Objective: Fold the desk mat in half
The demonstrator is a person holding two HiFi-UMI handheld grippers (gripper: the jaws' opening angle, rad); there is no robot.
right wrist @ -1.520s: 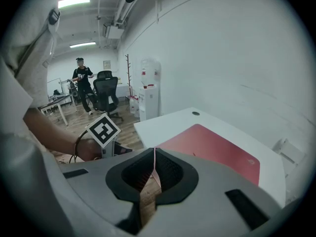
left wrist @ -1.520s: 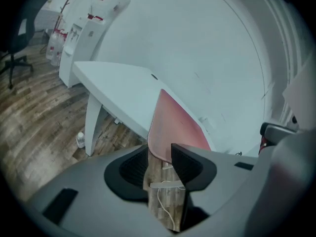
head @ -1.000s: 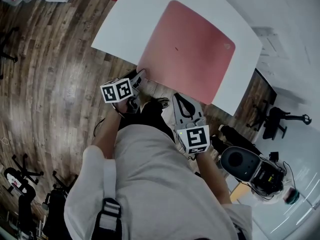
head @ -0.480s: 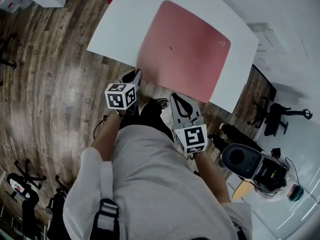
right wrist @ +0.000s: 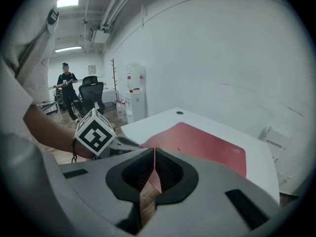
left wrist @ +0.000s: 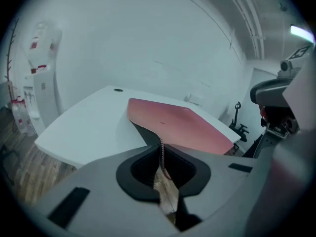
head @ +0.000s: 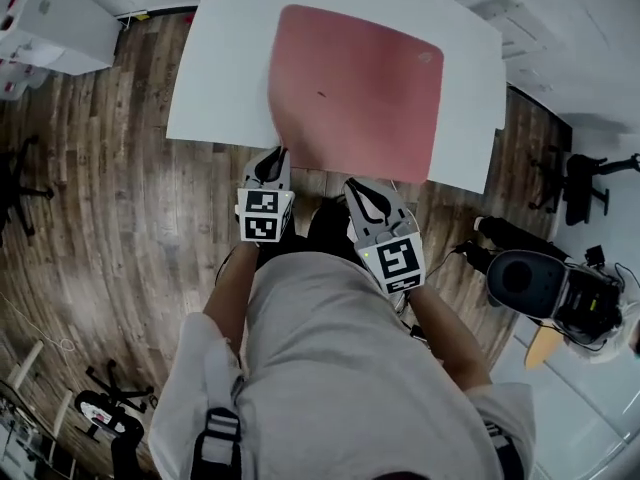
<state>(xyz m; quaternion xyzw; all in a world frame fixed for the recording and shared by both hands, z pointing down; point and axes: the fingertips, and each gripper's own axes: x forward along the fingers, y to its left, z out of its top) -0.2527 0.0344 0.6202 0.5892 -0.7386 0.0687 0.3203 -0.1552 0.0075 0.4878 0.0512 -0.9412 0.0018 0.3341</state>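
Lying on the white table point(head: 225, 78), the pink desk mat point(head: 355, 88) sat nearer the tabletop's right edge than its left. That left a broad bare band of white along the left edge, a narrower one on the right and a thin strip along the far edge. Its near edge ran close along the tabletop's near edge, where both grippers met it. The left gripper point(head: 271, 160) was at the mat's near-left corner, its jaws closing with the stitched hem between the pads. In the left gripper view that corner was lifted off the tabletop and curled toward the jaws, showing a dark underside, while the rest of the mat lay flat. The right gripper point(head: 362, 190) was at about the middle of the same near edge, its jaws drawn together with a thin pink sliver of mat pinched between them. The two grippers were near each other but apart. The wooden floor point(head: 110, 228) lay open to the left of the table and along its near edge, where the person stood. An office chair point(head: 590, 173) stood past the table's right edge, and a second person point(right wrist: 65, 85) stood well away among chairs in the background.
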